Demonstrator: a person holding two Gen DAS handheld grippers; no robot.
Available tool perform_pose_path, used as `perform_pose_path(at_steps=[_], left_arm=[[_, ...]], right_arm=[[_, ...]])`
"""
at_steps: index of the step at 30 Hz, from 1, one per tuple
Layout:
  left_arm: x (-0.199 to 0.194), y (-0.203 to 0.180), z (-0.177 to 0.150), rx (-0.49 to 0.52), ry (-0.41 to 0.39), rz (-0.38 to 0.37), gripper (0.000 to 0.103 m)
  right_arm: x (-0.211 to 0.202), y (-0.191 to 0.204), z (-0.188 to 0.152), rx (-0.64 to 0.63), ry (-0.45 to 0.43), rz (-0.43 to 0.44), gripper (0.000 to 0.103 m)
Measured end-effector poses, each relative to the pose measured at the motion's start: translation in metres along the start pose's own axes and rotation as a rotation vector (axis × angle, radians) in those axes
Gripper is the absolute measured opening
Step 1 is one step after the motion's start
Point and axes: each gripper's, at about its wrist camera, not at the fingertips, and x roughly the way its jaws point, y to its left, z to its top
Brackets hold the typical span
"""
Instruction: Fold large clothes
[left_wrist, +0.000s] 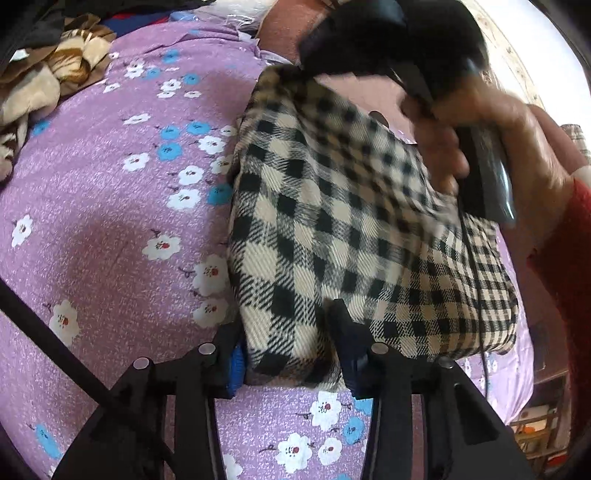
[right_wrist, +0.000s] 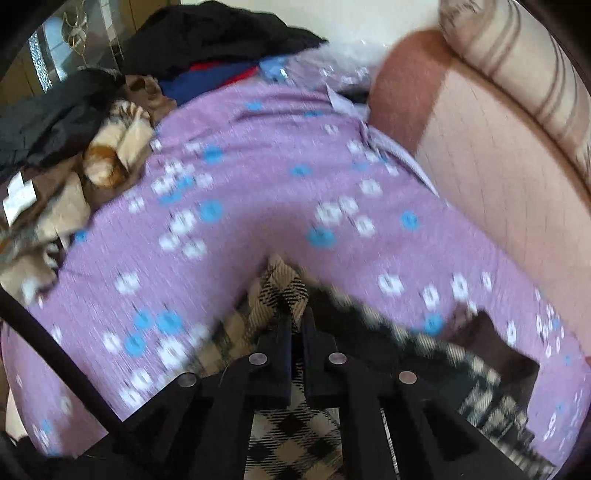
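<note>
A black and cream checked garment (left_wrist: 332, 221) lies folded into a thick bundle on the purple flowered bedsheet (left_wrist: 110, 221). My left gripper (left_wrist: 288, 343) has its fingers on either side of the bundle's near corner, gripping it. My right gripper (right_wrist: 297, 332) is shut on a far corner of the same garment (right_wrist: 280, 288); that view is blurred by motion. In the left wrist view the right gripper's dark body (left_wrist: 388, 37) and the hand holding it (left_wrist: 498, 140) sit over the bundle's far right edge.
A pile of brown, cream, black and blue clothes (right_wrist: 92, 147) lies at the far left of the bed. A pink sofa arm (right_wrist: 498, 166) and striped cushion (right_wrist: 517, 62) stand on the right. A thin black cable (left_wrist: 476, 295) hangs over the garment.
</note>
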Motion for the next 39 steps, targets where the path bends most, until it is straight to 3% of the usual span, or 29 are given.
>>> perform_pose_path(at_steps=[4,8,10,11,12,13,17,21,24,26,29,31,34,36,39], left_arm=[[-0.003,0.005,0.0,-0.016,0.009,-0.004,0.039],[-0.005,0.004,0.001,-0.008,0.015,0.003,0.039],[-0.009,0.004,0.002,-0.003,0.009,0.01,0.039],[-0.015,0.005,0.003,-0.004,0.001,0.012,0.039],[-0.021,0.006,0.003,-0.009,-0.018,0.022,0.039],[-0.025,0.008,0.005,-0.014,-0.034,0.031,0.039],[-0.046,0.008,0.007,-0.02,-0.108,0.042,0.039],[-0.045,-0.008,0.007,0.028,-0.127,0.079,0.043],[-0.026,-0.017,0.008,0.076,-0.093,0.125,0.046],[-0.008,-0.019,0.006,0.116,-0.041,0.206,0.047],[0.003,-0.011,0.004,0.099,-0.023,0.213,0.048],[0.001,-0.009,0.004,0.083,-0.027,0.198,0.049],[0.003,-0.008,0.004,0.071,-0.027,0.168,0.06],[0.004,-0.01,0.003,0.058,-0.036,0.15,0.067],[0.008,-0.017,0.001,0.084,-0.035,0.163,0.064]], right_arm=[[0.016,0.032,0.024,-0.037,-0.003,-0.016,0.005],[0.045,0.051,0.015,-0.052,0.051,-0.095,0.009],[0.032,0.046,0.006,-0.035,0.026,-0.104,0.024],[0.021,0.041,0.001,-0.022,0.008,-0.1,0.041],[0.002,0.032,-0.007,0.003,-0.026,-0.091,0.051],[-0.015,0.023,-0.014,0.021,-0.056,-0.082,0.052],[-0.083,-0.035,-0.07,0.102,-0.102,-0.092,0.053],[-0.109,-0.112,-0.151,0.243,-0.021,-0.143,0.053],[-0.116,-0.17,-0.219,0.38,0.056,-0.192,0.053],[-0.121,-0.201,-0.26,0.432,0.104,-0.301,0.053],[-0.145,-0.248,-0.309,0.559,0.141,-0.467,0.054],[-0.174,-0.265,-0.333,0.676,0.067,-0.411,0.054],[-0.205,-0.265,-0.356,0.758,-0.044,-0.259,0.065],[-0.211,-0.257,-0.366,0.774,-0.083,-0.173,0.066],[-0.198,-0.236,-0.368,0.784,-0.095,-0.074,0.068]])
